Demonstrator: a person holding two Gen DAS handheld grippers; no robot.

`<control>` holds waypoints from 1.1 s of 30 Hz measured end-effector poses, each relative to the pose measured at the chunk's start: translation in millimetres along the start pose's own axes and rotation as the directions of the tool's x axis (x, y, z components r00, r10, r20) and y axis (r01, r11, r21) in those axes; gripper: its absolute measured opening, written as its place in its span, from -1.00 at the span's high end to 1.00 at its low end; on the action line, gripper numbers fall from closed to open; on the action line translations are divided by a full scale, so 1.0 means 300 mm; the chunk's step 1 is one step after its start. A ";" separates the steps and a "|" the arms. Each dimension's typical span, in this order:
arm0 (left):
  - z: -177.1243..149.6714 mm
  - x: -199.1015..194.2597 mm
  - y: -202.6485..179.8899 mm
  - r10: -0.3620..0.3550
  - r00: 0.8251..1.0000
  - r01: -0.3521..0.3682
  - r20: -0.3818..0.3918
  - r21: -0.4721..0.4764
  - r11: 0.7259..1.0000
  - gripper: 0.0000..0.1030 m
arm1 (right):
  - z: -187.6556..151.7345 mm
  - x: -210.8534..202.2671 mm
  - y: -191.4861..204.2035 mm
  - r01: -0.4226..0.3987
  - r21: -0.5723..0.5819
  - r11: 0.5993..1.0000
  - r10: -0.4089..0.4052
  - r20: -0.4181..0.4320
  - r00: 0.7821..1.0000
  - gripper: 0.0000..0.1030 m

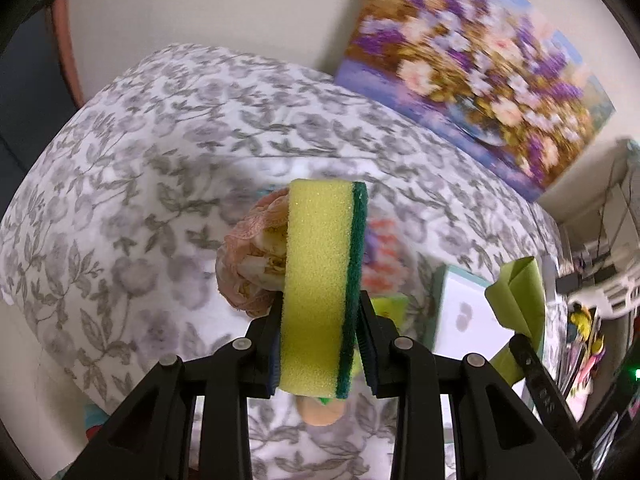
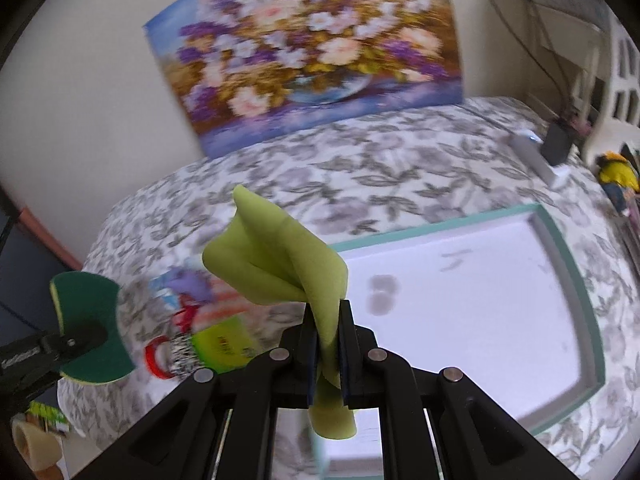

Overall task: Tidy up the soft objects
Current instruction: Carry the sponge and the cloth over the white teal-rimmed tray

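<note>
Between the left gripper's [image 1: 318,332] pads, the sponge [image 1: 320,280] is clamped mid-body above the floral cloth [image 1: 120,160]; light, compressible foam, so a mid-body grip looks right. Right gripper [image 2: 328,344] is pinched tight on the limp green cloth [image 2: 280,256], beside the tray [image 2: 576,280]; grab bunched folds, it drapes.
</note>
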State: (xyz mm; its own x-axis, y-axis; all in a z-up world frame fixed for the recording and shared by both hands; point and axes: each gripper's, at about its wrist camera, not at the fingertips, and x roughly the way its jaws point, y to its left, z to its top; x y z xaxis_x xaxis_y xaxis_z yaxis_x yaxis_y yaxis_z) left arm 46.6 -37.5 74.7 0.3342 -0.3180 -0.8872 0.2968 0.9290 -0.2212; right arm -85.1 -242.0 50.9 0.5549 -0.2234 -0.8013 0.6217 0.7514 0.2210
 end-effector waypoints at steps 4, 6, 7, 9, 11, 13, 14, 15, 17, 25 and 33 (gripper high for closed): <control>-0.042 0.025 -0.172 -0.035 0.999 0.037 -0.021 0.119 0.992 0.35 | 0.012 0.011 -0.150 0.092 0.090 0.992 -0.091 -0.012 0.996 0.83; -0.072 0.045 -0.261 -0.036 0.999 0.041 -0.031 0.182 0.982 0.35 | 0.012 0.017 -0.232 0.119 0.143 0.983 -0.116 -0.030 0.993 0.83; -0.090 0.057 -0.303 -0.039 0.999 0.046 -0.039 0.212 0.976 0.35 | 0.010 0.021 -0.266 0.128 0.165 0.978 -0.123 -0.039 0.992 0.83; -0.122 0.083 -0.374 -0.050 0.997 0.064 -0.061 0.253 0.965 0.35 | 0.004 0.024 -0.337 0.151 0.202 0.968 -0.143 -0.054 0.988 0.83; -0.153 0.112 -0.433 -0.060 0.995 0.082 -0.084 0.281 0.956 0.35 | -0.001 0.023 -0.389 0.174 0.224 0.959 -0.163 -0.064 0.984 0.83; -0.187 0.142 -0.495 -0.047 0.995 0.075 -0.092 0.325 0.943 0.35 | -0.004 0.018 -0.442 0.188 0.247 0.951 -0.176 -0.069 0.982 0.83; -0.201 0.153 -0.521 -0.038 0.995 0.068 -0.092 0.346 0.936 0.35 | -0.008 0.015 -0.456 0.188 0.255 0.948 -0.176 -0.070 0.982 0.83; -0.215 0.170 -0.547 -0.028 0.995 0.060 -0.093 0.368 0.928 0.35 | -0.011 0.014 -0.473 0.187 0.265 0.946 -0.174 -0.070 0.982 0.83; -0.246 0.201 -0.591 -0.014 0.995 0.054 -0.103 0.400 0.915 0.35 | -0.015 0.012 -0.505 0.185 0.279 0.942 -0.172 -0.073 0.982 0.80; -0.308 0.295 -0.720 0.018 0.993 0.040 -0.116 0.472 0.881 0.34 | -0.025 0.053 -0.572 0.210 0.299 0.931 -0.188 -0.102 0.977 0.79; -0.313 0.342 -0.749 0.054 0.992 0.010 -0.115 0.491 0.871 0.34 | -0.027 0.082 -0.561 0.218 0.279 0.935 -0.191 -0.119 0.974 0.79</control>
State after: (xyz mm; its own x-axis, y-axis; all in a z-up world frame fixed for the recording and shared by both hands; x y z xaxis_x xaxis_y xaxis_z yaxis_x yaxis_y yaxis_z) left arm -69.8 -261.2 -4.6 0.2446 -0.2439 -0.9384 0.7009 0.7132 -0.0026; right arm -180.6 -369.1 -10.6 0.3557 -0.2872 -0.8894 0.8567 0.4806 0.1874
